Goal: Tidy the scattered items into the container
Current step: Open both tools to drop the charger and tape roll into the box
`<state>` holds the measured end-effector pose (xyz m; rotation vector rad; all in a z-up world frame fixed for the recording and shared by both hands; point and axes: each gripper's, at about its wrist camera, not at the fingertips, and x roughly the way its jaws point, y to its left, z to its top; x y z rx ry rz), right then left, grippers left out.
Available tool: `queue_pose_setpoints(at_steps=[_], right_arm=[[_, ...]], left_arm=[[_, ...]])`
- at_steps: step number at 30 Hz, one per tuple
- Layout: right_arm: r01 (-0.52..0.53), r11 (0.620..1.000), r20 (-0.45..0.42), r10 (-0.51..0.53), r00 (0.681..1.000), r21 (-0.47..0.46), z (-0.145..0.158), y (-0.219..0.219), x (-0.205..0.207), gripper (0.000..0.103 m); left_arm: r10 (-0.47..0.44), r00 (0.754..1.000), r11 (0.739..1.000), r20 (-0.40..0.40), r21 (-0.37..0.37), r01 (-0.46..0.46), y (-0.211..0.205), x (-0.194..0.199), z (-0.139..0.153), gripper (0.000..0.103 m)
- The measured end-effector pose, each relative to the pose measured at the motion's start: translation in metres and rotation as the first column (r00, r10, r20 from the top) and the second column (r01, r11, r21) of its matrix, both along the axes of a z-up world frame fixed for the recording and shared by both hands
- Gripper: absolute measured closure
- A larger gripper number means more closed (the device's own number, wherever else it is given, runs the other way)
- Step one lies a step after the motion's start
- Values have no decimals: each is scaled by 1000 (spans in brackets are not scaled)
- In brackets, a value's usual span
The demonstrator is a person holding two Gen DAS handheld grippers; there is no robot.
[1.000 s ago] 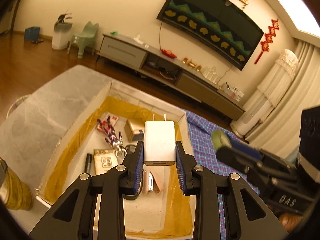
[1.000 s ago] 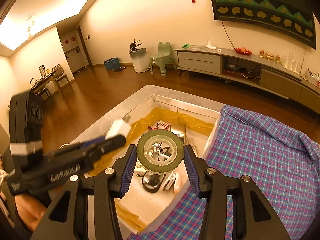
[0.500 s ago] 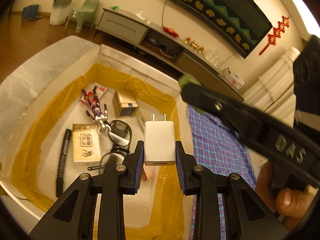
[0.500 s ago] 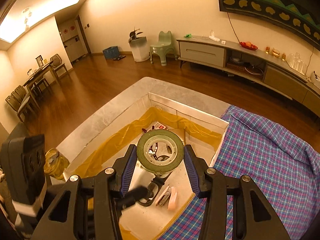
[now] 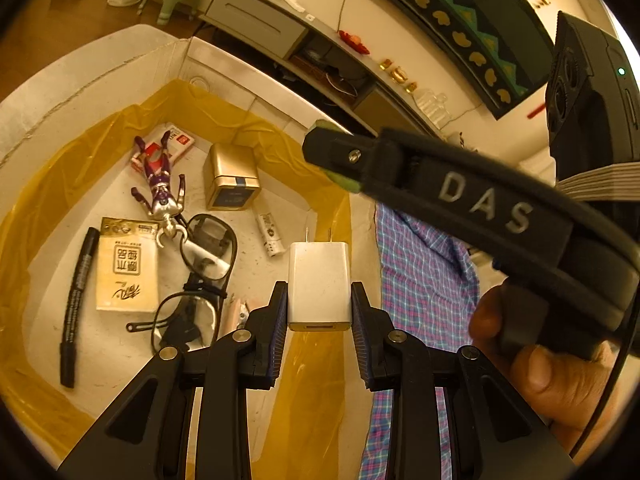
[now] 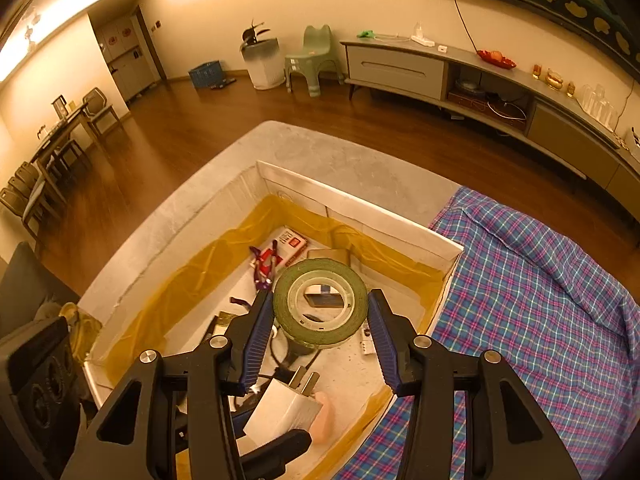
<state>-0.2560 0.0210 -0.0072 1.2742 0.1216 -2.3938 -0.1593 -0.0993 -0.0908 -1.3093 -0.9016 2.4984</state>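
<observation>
in the left wrist view, a white charger (image 5: 319,282) is held clamped in the left gripper (image 5: 319,312) at lower centre, above the right edge of the container (image 5: 224,62), where a marker (image 5: 76,304), glasses (image 5: 192,280) and a toy figure (image 5: 162,188) lie. in the right wrist view, a green tape roll (image 6: 320,304) is gripped by the right gripper (image 6: 318,320) at centre, over the box interior. the drop-off step is judged in hand; next, the jaws are to be opened, one load at a time.

Box (image 6: 360,200) and cloth (image 6: 540,300) on table (image 6: 320,152)
</observation>
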Motion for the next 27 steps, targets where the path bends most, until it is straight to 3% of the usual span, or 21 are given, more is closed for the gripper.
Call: queue_pose_setpoints(at_steps=[12,13,15,27], right_arm=[[24,998,16,-25,1000,62,-13,4,-24,54],[28,997,12,-29,1000,66,-13,5,-25,54],[38,997,6,-38,999,69,-14,6,-26,53],[53,997,7,-53,999,60,-13,13,-23,50]], left_arm=[[15,999,999,52,29,-17,1,-14,-10,72],[17,998,999,60,37,-20,1,-14,-11,71],[23,997,997,79,74,-29,-1,-15,-13,57],[52,996,994,75,95,-59,-12,-12,-8,55]])
